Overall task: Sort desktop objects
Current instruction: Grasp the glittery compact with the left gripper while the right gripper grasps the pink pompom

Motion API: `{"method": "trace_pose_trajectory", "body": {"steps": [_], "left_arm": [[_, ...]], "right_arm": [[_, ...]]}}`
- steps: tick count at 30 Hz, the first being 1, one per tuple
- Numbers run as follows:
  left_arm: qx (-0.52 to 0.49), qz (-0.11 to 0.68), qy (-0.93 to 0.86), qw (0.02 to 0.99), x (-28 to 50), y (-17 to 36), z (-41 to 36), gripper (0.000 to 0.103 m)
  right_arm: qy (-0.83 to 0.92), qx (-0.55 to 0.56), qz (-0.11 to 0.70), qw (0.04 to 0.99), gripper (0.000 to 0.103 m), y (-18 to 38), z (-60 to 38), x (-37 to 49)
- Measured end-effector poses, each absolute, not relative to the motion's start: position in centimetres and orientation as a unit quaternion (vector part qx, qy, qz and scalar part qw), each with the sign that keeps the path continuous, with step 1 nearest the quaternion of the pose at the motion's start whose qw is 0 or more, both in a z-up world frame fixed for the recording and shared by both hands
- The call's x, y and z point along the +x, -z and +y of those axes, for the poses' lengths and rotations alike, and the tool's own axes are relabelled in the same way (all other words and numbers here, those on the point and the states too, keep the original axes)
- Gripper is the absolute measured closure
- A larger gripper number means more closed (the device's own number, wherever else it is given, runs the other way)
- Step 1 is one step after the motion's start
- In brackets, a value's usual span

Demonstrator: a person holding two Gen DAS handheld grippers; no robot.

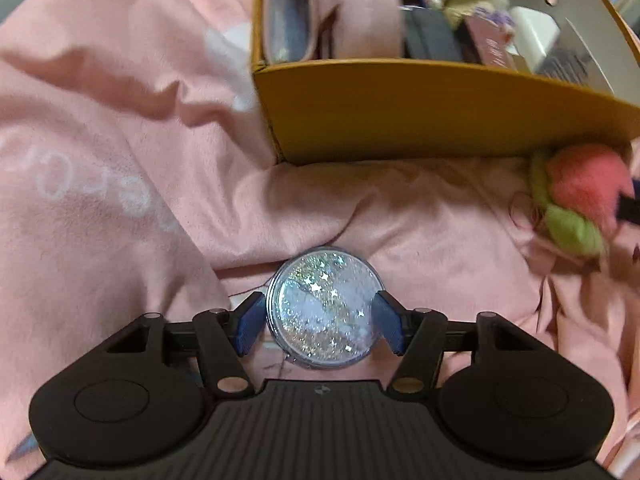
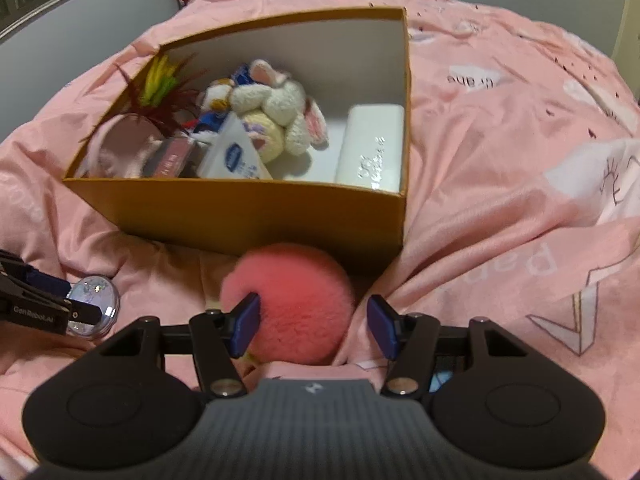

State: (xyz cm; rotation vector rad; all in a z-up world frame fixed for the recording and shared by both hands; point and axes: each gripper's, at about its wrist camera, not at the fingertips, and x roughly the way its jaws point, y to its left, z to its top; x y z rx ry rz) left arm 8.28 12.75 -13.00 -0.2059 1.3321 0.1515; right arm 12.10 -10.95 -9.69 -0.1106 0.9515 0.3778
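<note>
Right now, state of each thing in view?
left gripper: open, fingers either side of the glitter disc, no clear squeeze.
glitter disc: flat on the pink blanket, outside the box.
right gripper: open, fingers around the pink pompom.
pink pompom: on the blanket, against the box front.
box: lidless, partly filled.
plush rabbit: lying inside the box.

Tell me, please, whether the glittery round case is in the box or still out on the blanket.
Out: the glittery round case lies on the pink blanket, in front of the orange box.
</note>
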Motion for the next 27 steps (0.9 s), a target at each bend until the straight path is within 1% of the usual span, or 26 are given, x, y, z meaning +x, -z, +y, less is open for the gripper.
{"method": "trace_pose_trajectory", "body": {"steps": [3, 4, 6, 11, 14, 17, 22, 26, 27], "left_arm": [[-0.110, 0.622, -0.068, 0.772, 8.5, 13.5, 13.3, 0.028], [-0.114, 0.625, -0.065, 0.769, 8.5, 13.7, 13.4, 0.024], [-0.114, 0.635, -0.058, 0.762, 8.7, 14.2, 13.3, 0.020], [-0.111, 0.642, -0.057, 0.756, 8.9, 14.6, 12.9, 0.021], [-0.113, 0.639, -0.056, 0.758, 8.7, 14.4, 12.9, 0.022], [-0.112, 0.631, -0.050, 0.766, 8.2, 13.8, 12.5, 0.022], [-0.108, 0.620, -0.028, 0.776, 7.4, 12.7, 11.3, 0.022], [-0.099, 0.612, -0.014, 0.785, 6.6, 11.6, 10.3, 0.022], [-0.092, 0.610, -0.010, 0.787, 6.5, 11.3, 10.0, 0.034]], "right_arm": [[-0.184, -0.049, 0.465, 0.865, 0.040, 10.4, -11.1, 12.7], [-0.186, -0.048, 0.467, 0.863, 0.040, 10.6, -11.0, 12.9], [-0.193, -0.042, 0.471, 0.860, 0.038, 11.0, -11.0, 13.4], [-0.207, -0.017, 0.484, 0.850, 0.036, 12.3, -11.1, 14.6], [-0.214, -0.003, 0.490, 0.845, 0.032, 12.9, -11.1, 15.2], [-0.224, -0.004, 0.492, 0.841, 0.031, 13.2, -10.6, 15.3], [-0.249, -0.001, 0.498, 0.831, 0.034, 13.7, -9.7, 15.4], [-0.257, 0.002, 0.497, 0.829, 0.043, 14.1, -9.1, 15.5], [-0.257, 0.004, 0.497, 0.829, 0.043, 14.1, -9.1, 15.5]]}}
